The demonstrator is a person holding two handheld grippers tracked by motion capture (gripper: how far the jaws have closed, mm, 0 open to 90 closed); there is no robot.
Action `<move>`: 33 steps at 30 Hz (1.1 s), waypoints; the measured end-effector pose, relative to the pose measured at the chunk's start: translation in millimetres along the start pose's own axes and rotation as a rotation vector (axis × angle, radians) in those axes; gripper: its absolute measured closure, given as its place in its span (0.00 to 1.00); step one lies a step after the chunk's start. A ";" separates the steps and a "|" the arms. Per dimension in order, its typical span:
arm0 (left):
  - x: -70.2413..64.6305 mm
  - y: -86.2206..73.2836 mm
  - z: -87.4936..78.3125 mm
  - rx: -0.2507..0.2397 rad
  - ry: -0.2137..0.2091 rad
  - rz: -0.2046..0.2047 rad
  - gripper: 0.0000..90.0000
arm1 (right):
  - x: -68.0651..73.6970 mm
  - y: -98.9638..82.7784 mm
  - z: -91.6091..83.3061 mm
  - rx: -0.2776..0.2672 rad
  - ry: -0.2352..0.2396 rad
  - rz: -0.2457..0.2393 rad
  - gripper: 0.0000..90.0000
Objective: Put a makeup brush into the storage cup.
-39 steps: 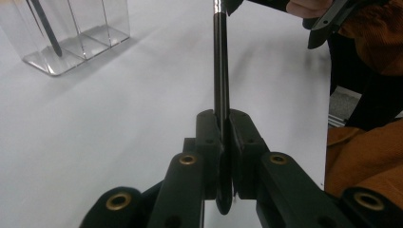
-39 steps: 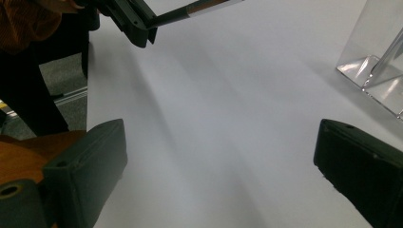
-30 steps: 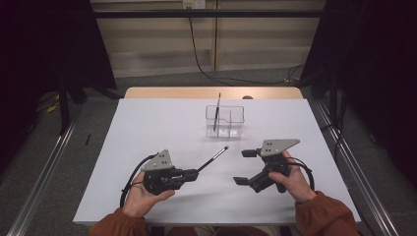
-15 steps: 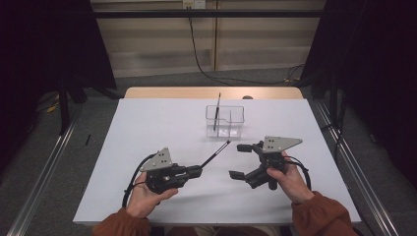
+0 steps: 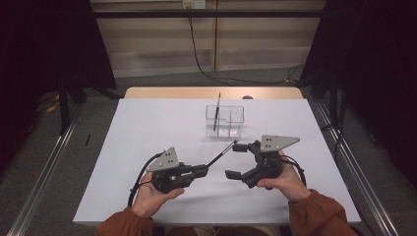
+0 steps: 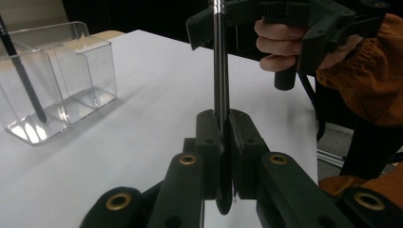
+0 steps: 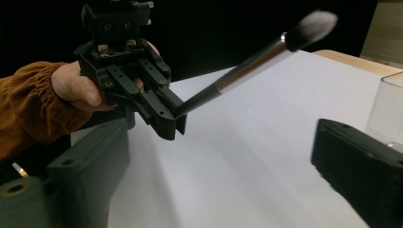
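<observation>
My left gripper (image 5: 200, 170) is shut on the handle of a black makeup brush (image 5: 220, 154), which slants up and to the right. In the left gripper view the jaws (image 6: 222, 124) pinch the shiny handle (image 6: 220, 61). My right gripper (image 5: 236, 161) is open; its jaws have just been closing a little. The brush's head is close by its far jaw and is not pinched. In the right gripper view my wide jaws (image 7: 223, 166) face the left gripper (image 7: 167, 118) and the brush (image 7: 247, 61). A clear organiser (image 5: 225, 121) behind holds a second brush (image 5: 217, 109) upright.
A white table top (image 5: 147, 128) carries everything, with a wooden strip (image 5: 162, 92) along its far edge. Metal rails (image 5: 44, 167) run along both sides on the floor. The organiser (image 6: 71, 71) stands just beyond both grippers.
The right gripper has edged left toward the brush's tip and its jaws have narrowed slightly. The left gripper has kept its hold on the brush and barely moved.
</observation>
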State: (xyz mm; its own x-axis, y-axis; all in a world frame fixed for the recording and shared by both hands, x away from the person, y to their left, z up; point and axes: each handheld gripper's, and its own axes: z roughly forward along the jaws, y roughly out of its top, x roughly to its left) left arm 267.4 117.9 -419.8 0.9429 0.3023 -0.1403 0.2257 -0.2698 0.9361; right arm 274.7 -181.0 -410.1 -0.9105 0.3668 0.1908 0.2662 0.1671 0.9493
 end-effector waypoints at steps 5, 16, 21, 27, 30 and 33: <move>0.8 0.6 3.2 0.000 0.012 0.011 0.93 | -1.3 7.0 1.2 -0.011 0.025 -0.022 0.28; -1.3 -2.9 6.1 0.012 0.005 0.017 0.93 | -6.9 8.1 1.8 -0.020 0.068 -0.020 0.54; -1.5 -4.6 7.6 0.021 -0.001 0.019 0.93 | -9.0 7.8 0.9 -0.029 0.077 -0.002 0.67; -3.6 -5.7 12.3 0.032 -0.011 0.033 0.93 | -11.8 7.4 -1.1 -0.021 0.102 0.039 0.81; -3.5 -6.5 13.1 0.041 -0.014 0.041 0.93 | -11.8 7.5 -1.6 -0.022 0.109 0.051 0.82; -3.9 -7.4 14.2 0.051 -0.012 0.046 0.93 | -11.4 7.4 -0.9 -0.021 0.117 0.059 0.83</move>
State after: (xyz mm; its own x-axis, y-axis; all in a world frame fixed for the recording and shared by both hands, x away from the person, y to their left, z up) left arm 265.6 105.8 -430.8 0.9553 0.2775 -0.1017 0.1940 -0.3291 0.9242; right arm 286.8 -184.8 -405.1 -0.9245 0.2663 0.2726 0.3144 0.1288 0.9405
